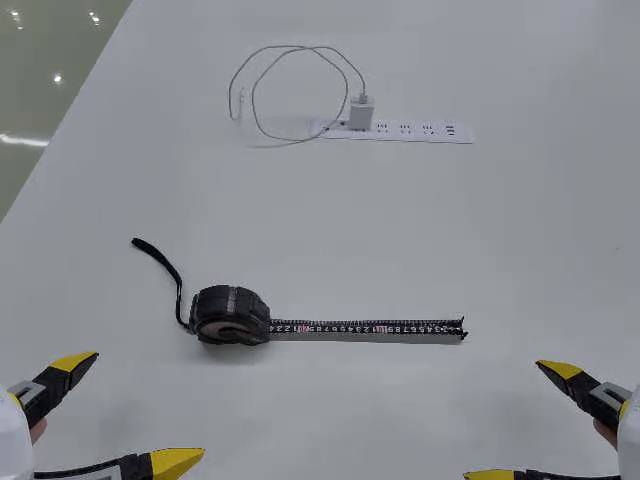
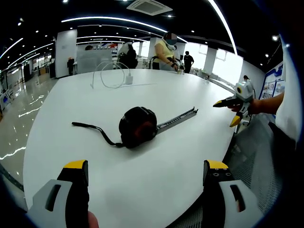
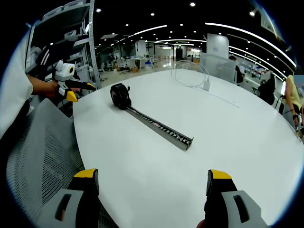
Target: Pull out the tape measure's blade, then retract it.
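Observation:
A black tape measure (image 1: 230,315) (image 2: 138,125) (image 3: 120,95) lies on the white table (image 1: 330,220), its wrist strap (image 1: 160,267) trailing to the left. Its blade (image 1: 368,329) (image 3: 158,127) (image 2: 177,119) is drawn out to the right and lies flat on the table, ending in a hook (image 1: 463,328). My left gripper (image 1: 118,418) (image 2: 145,175) hovers open at the near left edge, short of the case. My right gripper (image 1: 527,421) (image 3: 153,183) is open at the near right, short of the blade's end. Nothing is between either pair of jaws.
At the far side lies a white power strip (image 1: 412,131) with a plugged charger (image 1: 360,113) and a looped white cable (image 1: 290,90). The table's left edge (image 1: 60,130) runs diagonally beside a glossy floor. People stand beyond the table in the left gripper view.

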`<control>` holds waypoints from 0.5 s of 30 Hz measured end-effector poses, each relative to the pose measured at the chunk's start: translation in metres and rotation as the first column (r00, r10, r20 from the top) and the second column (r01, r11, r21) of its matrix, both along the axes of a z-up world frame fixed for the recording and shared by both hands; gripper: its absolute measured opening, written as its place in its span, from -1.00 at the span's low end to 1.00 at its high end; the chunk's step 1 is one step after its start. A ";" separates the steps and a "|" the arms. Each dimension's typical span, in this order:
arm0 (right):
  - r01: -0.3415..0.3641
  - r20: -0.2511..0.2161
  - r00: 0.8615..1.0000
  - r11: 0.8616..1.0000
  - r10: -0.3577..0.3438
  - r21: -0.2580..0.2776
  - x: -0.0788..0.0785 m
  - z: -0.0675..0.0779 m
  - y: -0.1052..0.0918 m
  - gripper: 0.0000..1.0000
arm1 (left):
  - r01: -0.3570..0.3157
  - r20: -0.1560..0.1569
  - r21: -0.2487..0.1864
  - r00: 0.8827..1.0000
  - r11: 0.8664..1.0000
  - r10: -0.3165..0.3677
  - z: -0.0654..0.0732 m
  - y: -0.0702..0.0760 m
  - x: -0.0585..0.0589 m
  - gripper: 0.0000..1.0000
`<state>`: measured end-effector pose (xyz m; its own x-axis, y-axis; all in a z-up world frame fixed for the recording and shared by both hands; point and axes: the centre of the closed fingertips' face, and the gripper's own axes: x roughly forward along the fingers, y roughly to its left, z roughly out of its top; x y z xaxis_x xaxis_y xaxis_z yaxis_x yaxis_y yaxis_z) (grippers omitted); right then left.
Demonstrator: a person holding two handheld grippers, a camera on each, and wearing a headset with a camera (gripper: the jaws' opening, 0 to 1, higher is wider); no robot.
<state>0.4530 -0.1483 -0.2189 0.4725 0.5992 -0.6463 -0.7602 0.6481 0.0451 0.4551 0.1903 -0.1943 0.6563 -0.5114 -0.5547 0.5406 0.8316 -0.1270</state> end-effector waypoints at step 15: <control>-0.013 0.012 1.000 1.000 0.013 0.002 0.011 0.003 0.004 0.84 | -0.017 -0.007 -0.030 1.000 0.999 0.016 -0.001 -0.027 0.025 0.98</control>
<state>0.4640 -0.1441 -0.2159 0.4722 0.6065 -0.6397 -0.7691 0.6380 0.0372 0.4805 0.1634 -0.1956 0.6610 -0.5170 -0.5438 0.5259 0.8362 -0.1558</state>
